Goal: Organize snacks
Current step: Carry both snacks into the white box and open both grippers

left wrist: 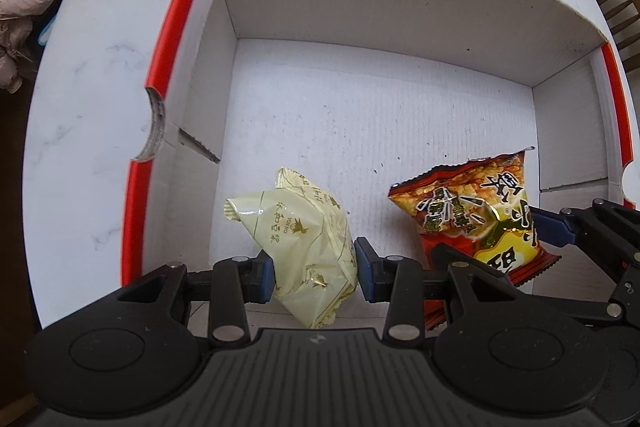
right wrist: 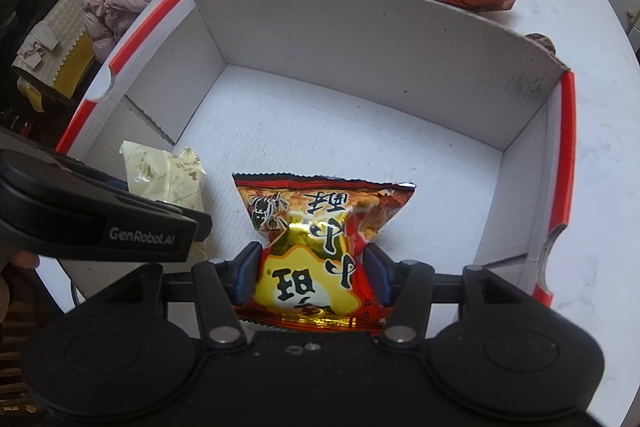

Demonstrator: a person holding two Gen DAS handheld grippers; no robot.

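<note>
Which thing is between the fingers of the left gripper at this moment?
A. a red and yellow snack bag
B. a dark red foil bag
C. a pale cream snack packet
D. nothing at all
C: in the left wrist view the left gripper pinches the pale cream snack packet over the white box, while the red and yellow snack bag sits in the right gripper.

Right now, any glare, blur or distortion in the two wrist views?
Left wrist: heavy fisheye bowing of the box walls, sharp centre, glare on the pale packet. Right wrist: same bowing, foil glare on the red packet, dim corners.
</note>
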